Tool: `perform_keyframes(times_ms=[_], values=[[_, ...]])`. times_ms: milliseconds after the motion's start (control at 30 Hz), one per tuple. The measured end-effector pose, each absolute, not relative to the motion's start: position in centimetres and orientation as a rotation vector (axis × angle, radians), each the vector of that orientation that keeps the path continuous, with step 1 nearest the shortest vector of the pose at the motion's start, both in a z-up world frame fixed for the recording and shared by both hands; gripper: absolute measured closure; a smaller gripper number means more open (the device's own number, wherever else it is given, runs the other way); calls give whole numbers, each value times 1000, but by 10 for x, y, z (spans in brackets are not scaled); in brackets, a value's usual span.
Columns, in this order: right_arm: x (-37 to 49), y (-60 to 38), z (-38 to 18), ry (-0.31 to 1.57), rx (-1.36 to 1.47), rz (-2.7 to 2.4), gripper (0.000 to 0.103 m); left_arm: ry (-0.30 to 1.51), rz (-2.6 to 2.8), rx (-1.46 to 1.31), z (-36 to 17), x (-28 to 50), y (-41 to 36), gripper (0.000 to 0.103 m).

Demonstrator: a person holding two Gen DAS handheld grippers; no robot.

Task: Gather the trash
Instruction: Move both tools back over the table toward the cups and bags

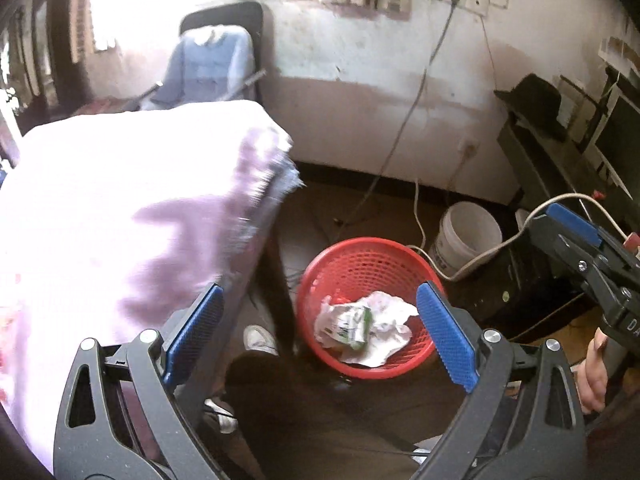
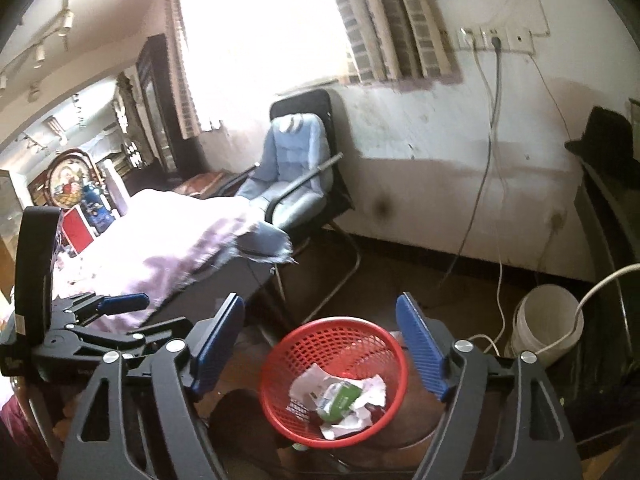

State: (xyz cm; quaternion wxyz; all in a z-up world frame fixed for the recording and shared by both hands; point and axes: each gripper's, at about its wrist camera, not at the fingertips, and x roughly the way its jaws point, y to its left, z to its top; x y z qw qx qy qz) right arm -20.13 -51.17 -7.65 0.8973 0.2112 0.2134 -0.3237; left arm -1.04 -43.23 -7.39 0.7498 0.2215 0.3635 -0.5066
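Both claws stand wide and empty: left claw (image 1: 316,336), right claw (image 2: 320,344). Crumpled trash (image 1: 360,326) lies in the red basket (image 1: 400,252) below and ahead. Risk: basket is light; a knock from a low claw tips it, spilling paper.

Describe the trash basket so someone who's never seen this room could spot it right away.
Find the table draped in a pale purple cloth; on the dark floor just past its corner sits the red basket. Beside it stands a white bucket, but the basket alone is red mesh and holds crumpled paper.
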Motion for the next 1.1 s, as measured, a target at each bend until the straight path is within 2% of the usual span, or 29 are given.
perform_keyframes(times_ms=[467, 767, 1100], values=[[-186, -454, -35, 393, 359, -567, 6, 640, -766, 419, -7, 67, -290, 7], [-145, -423, -27, 440, 314, -478, 6, 697, -513, 300, 6, 153, -191, 7], [-109, -400, -27, 504, 251, -423, 6, 841, -477, 275, -22, 203, -178, 7]])
